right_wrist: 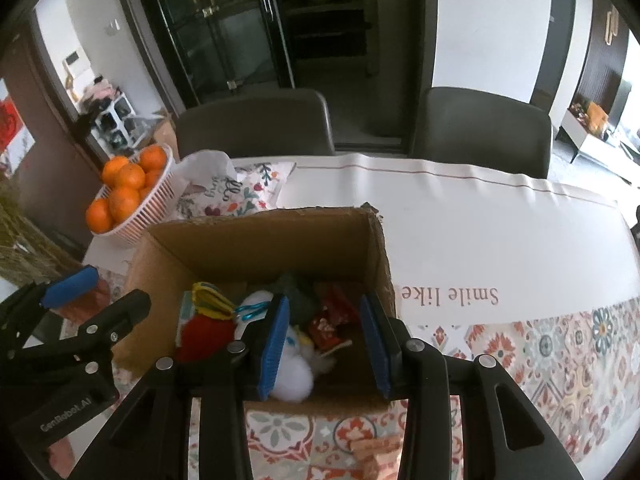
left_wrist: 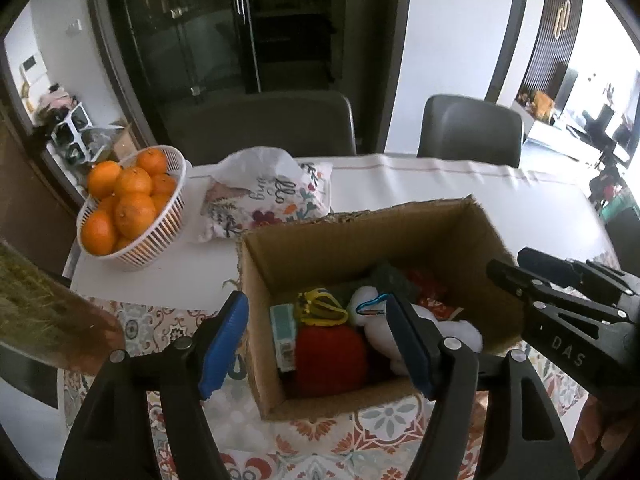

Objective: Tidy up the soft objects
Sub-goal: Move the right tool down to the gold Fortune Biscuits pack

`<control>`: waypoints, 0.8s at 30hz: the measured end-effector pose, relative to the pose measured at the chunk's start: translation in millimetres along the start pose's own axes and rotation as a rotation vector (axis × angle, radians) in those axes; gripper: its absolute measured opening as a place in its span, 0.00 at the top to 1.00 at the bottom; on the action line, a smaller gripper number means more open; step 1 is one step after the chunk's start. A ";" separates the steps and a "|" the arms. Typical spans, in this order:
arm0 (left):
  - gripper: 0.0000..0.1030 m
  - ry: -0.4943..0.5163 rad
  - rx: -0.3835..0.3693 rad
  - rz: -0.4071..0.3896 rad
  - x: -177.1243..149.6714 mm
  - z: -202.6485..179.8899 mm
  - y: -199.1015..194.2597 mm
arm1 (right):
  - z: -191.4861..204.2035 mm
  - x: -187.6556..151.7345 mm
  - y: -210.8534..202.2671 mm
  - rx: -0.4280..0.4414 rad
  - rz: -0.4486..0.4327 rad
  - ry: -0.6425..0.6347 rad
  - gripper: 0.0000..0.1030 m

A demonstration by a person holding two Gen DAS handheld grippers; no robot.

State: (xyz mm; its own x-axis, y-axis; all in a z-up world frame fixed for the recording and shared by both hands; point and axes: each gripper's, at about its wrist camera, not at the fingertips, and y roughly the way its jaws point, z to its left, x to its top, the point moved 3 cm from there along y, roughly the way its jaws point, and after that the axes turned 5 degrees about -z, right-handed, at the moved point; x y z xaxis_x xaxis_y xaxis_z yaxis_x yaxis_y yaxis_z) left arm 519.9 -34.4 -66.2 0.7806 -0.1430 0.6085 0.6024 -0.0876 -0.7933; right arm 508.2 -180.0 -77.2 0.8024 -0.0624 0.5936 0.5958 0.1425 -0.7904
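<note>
An open cardboard box (left_wrist: 460, 232) (right_wrist: 256, 236) stands on the table. Inside lie a red knitted toy (left_wrist: 332, 354) (right_wrist: 206, 334), a white plush (left_wrist: 456, 326) (right_wrist: 294, 376) with a blue carabiner (left_wrist: 370, 306), a yellow strap (left_wrist: 320, 308), a dark green soft item (right_wrist: 296, 292) and red packets (right_wrist: 334, 320). My left gripper (left_wrist: 316, 344) is open and empty, straddling the box's left wall. My right gripper (right_wrist: 326, 344) is open and empty above the box's right half; it also shows in the left wrist view (left_wrist: 560, 300).
A floral cushion (left_wrist: 264, 196) (right_wrist: 236, 192) lies behind the box. A white basket of oranges (left_wrist: 160, 216) (right_wrist: 132, 196) sits at the table's far left. Two grey chairs (left_wrist: 470, 130) stand beyond. A small tan object (right_wrist: 374, 450) lies near the front.
</note>
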 end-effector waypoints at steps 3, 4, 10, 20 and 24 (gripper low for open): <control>0.27 -0.020 0.016 -0.046 -2.5 0.4 -19.4 | 1.0 -2.9 -19.9 0.005 -0.028 0.004 0.57; 0.26 -0.026 0.012 -0.062 -3.8 0.1 -26.0 | 1.3 -4.2 -26.1 0.003 -0.041 0.001 0.53; 0.20 -0.046 0.019 -0.129 -16.4 -2.6 -61.7 | 4.7 -13.7 -60.2 -0.011 -0.101 -0.035 0.39; 0.11 -0.018 0.062 -0.162 -48.4 -18.1 -87.3 | -8.2 -49.6 -75.0 -0.032 -0.084 -0.051 0.30; 0.10 0.003 0.078 -0.149 -64.3 -25.0 -85.8 | -18.4 -68.7 -69.2 -0.035 -0.044 -0.039 0.30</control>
State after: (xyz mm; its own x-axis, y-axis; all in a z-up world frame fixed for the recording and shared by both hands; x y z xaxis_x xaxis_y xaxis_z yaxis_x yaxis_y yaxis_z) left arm 413.9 -42.3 -37.7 0.6809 -0.1370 0.7195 0.7230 -0.0316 -0.6902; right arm 412.5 -203.8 -66.0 0.7736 -0.0296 0.6330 0.6321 0.1056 -0.7676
